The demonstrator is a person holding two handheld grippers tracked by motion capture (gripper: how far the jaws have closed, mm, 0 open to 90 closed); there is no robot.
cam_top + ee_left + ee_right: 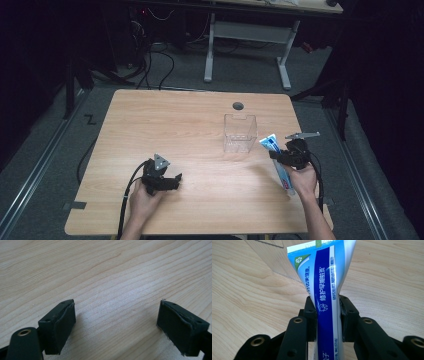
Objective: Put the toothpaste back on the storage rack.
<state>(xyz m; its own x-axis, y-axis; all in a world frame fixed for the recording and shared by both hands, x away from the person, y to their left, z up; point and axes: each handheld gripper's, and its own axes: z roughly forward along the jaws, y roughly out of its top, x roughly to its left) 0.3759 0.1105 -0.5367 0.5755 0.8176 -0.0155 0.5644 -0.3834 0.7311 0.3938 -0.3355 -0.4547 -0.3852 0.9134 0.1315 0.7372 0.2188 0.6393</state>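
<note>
Wooden table (165,120), clear box (239,132), right gripper (327,312) clamping toothpaste tube (324,277), cap hidden, left gripper (116,322) spread wide

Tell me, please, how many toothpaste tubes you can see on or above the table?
1: the toothpaste tube is clamped in the right gripper, right of the clear box.

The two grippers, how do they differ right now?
The left gripper has its jaws spread wide with nothing between them; the right gripper has its jaws shut on a toothpaste tube. In the high view the left sits low by the table, while the right is beside the clear box. Both are black and hand-held.
</note>
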